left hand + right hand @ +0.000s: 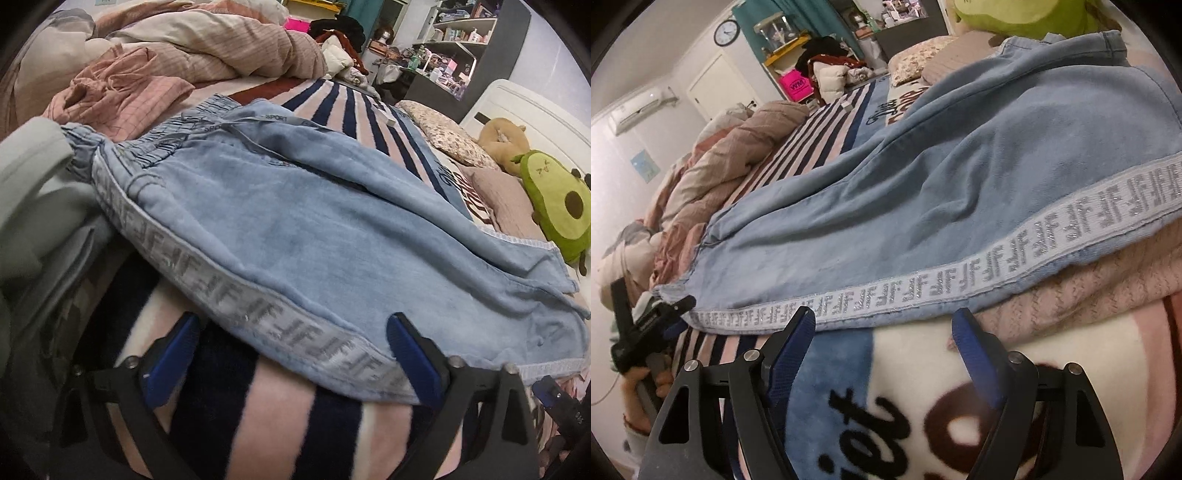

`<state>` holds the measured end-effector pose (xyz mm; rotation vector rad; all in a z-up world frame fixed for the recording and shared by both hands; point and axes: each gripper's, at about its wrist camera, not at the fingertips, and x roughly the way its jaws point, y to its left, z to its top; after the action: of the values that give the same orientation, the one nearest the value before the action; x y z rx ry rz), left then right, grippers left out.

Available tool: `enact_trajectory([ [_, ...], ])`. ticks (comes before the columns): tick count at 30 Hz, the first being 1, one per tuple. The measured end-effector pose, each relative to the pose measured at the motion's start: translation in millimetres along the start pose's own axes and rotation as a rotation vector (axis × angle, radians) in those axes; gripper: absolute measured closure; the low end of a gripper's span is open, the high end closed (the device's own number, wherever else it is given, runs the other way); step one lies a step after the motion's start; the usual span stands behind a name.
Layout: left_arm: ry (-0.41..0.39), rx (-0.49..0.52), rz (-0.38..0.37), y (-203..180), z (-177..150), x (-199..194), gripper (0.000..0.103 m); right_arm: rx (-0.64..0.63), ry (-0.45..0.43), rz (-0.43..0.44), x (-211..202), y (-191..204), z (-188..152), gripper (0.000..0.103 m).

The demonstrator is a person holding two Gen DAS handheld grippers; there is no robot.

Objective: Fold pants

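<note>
Light blue denim pants with a grey lettered side stripe lie flat on the striped blanket, legs stacked, elastic waistband at far left. My left gripper is open and empty, its blue fingers straddling the near striped edge. In the right wrist view the pants stretch from the waist at left to the leg ends at upper right. My right gripper is open and empty just short of the side stripe. The left gripper shows at far left by the waist.
A striped blanket covers the bed. A pink crumpled quilt and pink garment lie behind the waist. A grey-green garment is at left. Pillows and an avocado plush sit at right.
</note>
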<state>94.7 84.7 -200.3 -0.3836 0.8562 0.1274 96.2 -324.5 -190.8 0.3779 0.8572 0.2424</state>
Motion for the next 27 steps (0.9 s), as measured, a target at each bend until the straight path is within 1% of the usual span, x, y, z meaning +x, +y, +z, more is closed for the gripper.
enact_trajectory([
  [1,-0.005,-0.011,-0.007,1.4,2.5,1.9,0.016,0.009,-0.001,0.007,3.2,1.7,1.5,0.031],
  [2,-0.011,-0.016,-0.008,1.8,5.6,3.0,0.024,0.023,-0.002,0.022,6.9,1.1,3.4,0.033],
  [3,-0.017,-0.015,-0.006,2.0,8.5,3.3,0.033,0.042,-0.004,0.036,12.1,0.5,5.9,0.038],
  [5,-0.036,-0.005,-0.004,1.1,13.8,1.6,0.042,0.046,-0.018,0.018,18.7,0.9,10.2,0.047],
  [6,-0.041,0.001,-0.004,0.2,16.9,1.2,0.052,0.047,-0.030,0.000,20.8,1.4,12.3,0.058],
  [7,-0.052,0.016,0.006,-1.2,19.9,-1.6,0.059,0.051,-0.040,-0.014,22.2,1.7,14.5,0.072],
  [8,-0.061,0.034,0.016,-2.7,22.1,-4.3,0.073,0.057,-0.045,-0.017,22.6,1.5,16.4,0.080],
  [9,-0.066,0.049,0.018,-3.7,23.9,-6.4,0.077,0.062,-0.049,-0.008,22.4,1.2,19.2,0.093],
  [10,-0.073,0.062,0.017,-4.3,25.7,-8.9,0.078,0.060,-0.056,-0.003,21.2,1.8,22.3,0.098],
  [11,-0.088,0.078,0.021,-6.4,28.2,-13.7,0.082,0.049,-0.068,-0.008,18.5,4.1,25.2,0.099],
  [13,-0.120,0.094,0.034,-9.9,32.7,-21.8,0.083,0.017,-0.100,-0.013,11.6,9.3,31.4,0.100],
  [16,-0.151,0.121,0.030,-15.2,41.6,-32.2,0.083,-0.025,-0.143,-0.010,1.7,17.5,45.4,0.101],
  [18,-0.149,0.134,0.019,-16.1,46.0,-34.3,0.083,-0.047,-0.134,0.018,0.0,22.6,53.3,0.100],
  [21,-0.132,0.133,0.014,-14.4,44.7,-32.4,0.082,-0.073,-0.009,0.109,7.4,31.8,46.2,0.094],
  [22,-0.123,0.131,0.014,-13.1,42.4,-30.3,0.082,-0.076,0.026,0.126,10.2,35.0,38.4,0.074],
  [23,-0.118,0.128,0.015,-13.3,40.5,-28.5,0.082,-0.065,0.046,0.142,11.7,35.8,30.9,0.062],
  [24,-0.107,0.122,0.015,-12.3,37.7,-25.4,0.082,-0.041,0.064,0.159,13.9,36.0,22.7,0.045],
  [27,-0.095,0.119,0.017,-10.1,29.2,-20.5,0.082,0.054,0.122,0.193,26.2,32.4,3.0,0.044],
])
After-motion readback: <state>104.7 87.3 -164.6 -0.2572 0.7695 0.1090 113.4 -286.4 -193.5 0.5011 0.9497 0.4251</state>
